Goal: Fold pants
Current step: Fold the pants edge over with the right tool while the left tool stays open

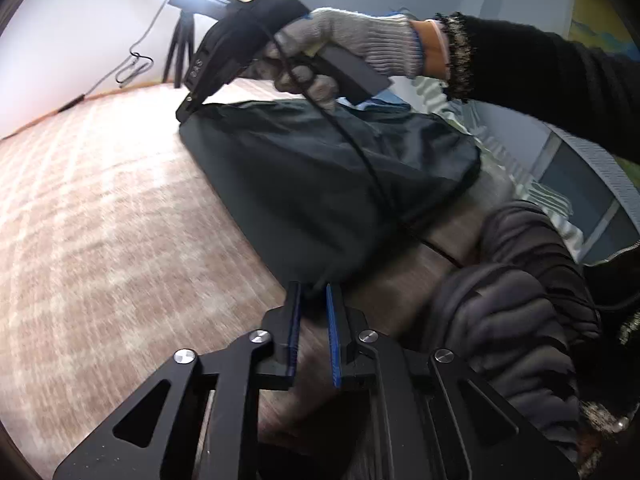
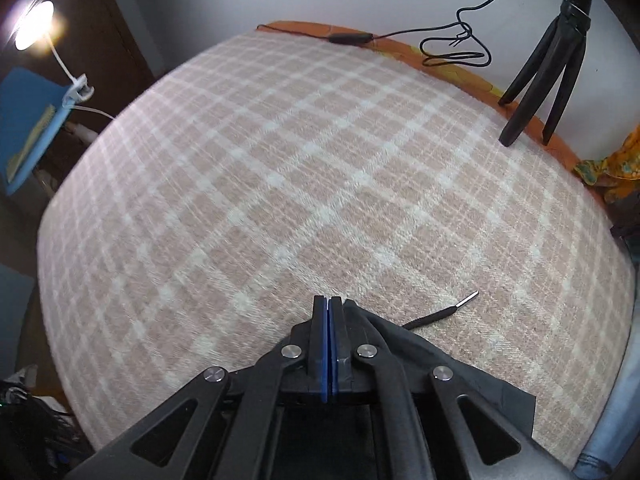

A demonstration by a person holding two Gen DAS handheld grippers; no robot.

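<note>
Both grippers pinched the pants [image 1: 320, 184], left gripper [image 1: 314, 296] at the near corner, right gripper [image 2: 328, 306] at the far edge (soft, limp, slippery-looking cloth, best gripped by corners).

pants [image 1: 320, 168]: black | bedspread [image 2: 280, 184]: beige-white plaid | glove [image 1: 352, 40]: grey knit | tripod [image 2: 552, 68]: black

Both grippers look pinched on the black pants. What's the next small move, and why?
Probably lift both corners together and carry them across the checked blanket: the left gripper and right gripper each pinch an edge of the pants, which still lie bunched.
</note>
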